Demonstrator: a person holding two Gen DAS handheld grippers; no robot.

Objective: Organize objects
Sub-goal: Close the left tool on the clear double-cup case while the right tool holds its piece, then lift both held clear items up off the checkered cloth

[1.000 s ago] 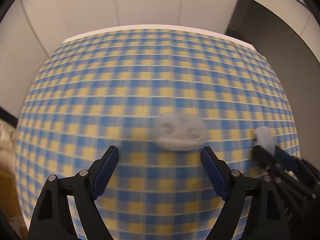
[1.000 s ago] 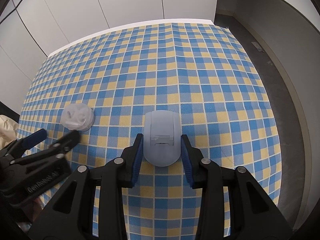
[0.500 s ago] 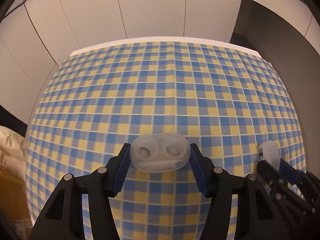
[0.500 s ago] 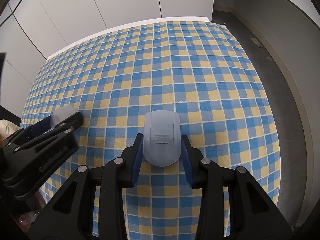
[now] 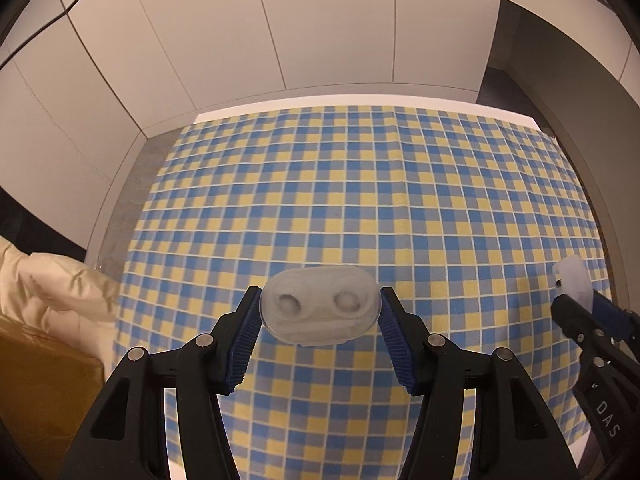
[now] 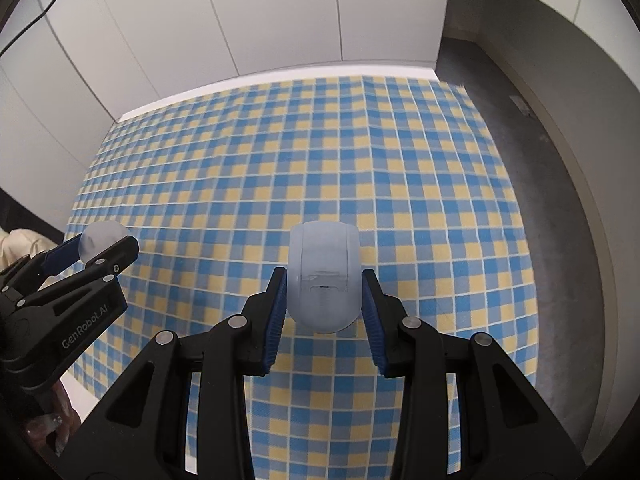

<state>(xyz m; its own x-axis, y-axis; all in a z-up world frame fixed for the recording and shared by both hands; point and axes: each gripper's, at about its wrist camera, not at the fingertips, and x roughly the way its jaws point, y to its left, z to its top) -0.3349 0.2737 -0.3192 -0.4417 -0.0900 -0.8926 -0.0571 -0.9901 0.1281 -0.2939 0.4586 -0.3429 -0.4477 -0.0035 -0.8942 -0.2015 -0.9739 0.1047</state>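
Translucent plastic, left: left tongs (image 5: 320, 312) have just closed on the twin-well case (image 5: 319, 305); a second ago they stood wide with it lying on the cloth between them, now both blue pads press its short ends
Height, left: case is clear of the checked cloth (image 5: 360, 184) and more of the counter shows beneath than before, so it has come up
Right tongs: right tongs (image 6: 323, 292) pinch the frosted cap-shaped piece (image 6: 323, 276) by its sides, narrow, same grip as a second ago, rounded end toward the camera
Height, right: that piece also rides above the cloth, a bit higher than before
Spacing: each tong tip shows at the edge of the other's view, well apart, no contact
Rest of counter: nothing else on the cloth
Off-counter: cream fabric (image 5: 52, 288) at far left, untouched
Task read: pick-up looks finished on both sides; next is probably bringing the two parts together or carrying them to a spot, none visible
Risk: smooth plastic held only by the ends, could twist in the pads
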